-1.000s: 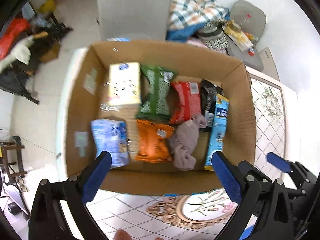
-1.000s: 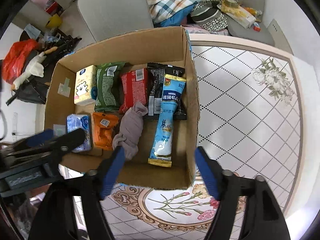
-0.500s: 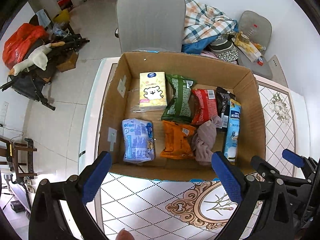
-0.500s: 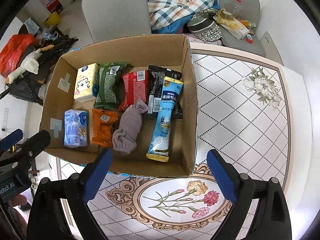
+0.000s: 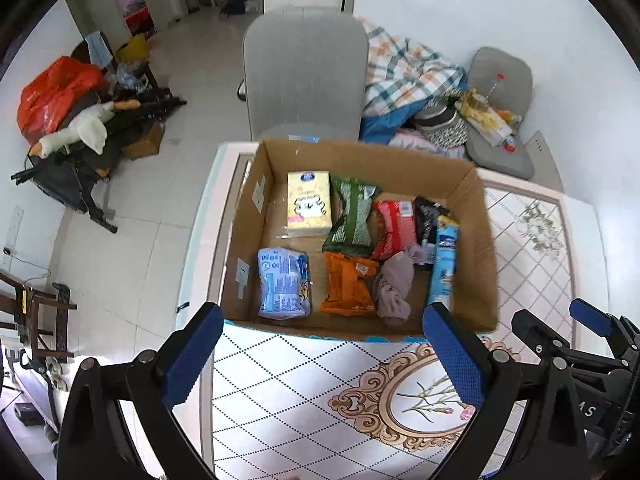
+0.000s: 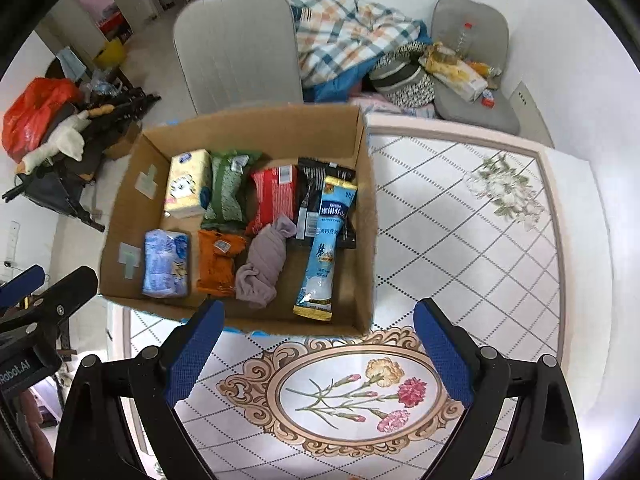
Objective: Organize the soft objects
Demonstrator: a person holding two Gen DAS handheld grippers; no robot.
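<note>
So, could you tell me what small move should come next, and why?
Probably none beyond resting: both the left gripper and the right gripper hover open and empty over the table, and the soft packs and grey cloth already lie in rows inside the cardboard box.
</note>
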